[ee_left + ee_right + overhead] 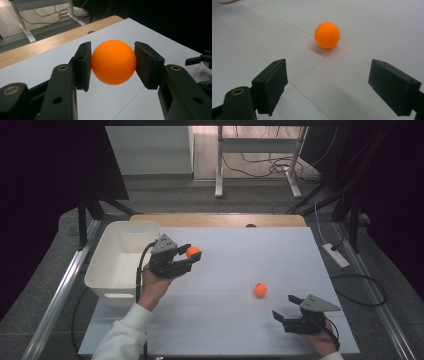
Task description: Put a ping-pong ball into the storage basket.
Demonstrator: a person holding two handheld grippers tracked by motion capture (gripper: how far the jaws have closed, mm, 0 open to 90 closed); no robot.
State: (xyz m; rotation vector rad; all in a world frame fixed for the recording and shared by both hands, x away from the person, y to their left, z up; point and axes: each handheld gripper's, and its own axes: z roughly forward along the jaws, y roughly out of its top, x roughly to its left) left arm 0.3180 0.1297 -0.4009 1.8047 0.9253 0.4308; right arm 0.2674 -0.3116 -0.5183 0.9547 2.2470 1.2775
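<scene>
2 orange balls (193,252) (260,290), 1 white bin (111,270), 2 grippers (187,259) (285,309)

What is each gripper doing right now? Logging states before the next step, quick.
Left gripper: closed on an orange ball, held above the table.
Right gripper: open, holding nothing; a second orange ball lies ahead of its jaws.

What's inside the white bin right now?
The white bin looks empty in the high view; the left gripper, holding an orange ball, hides part of its right side.
</scene>
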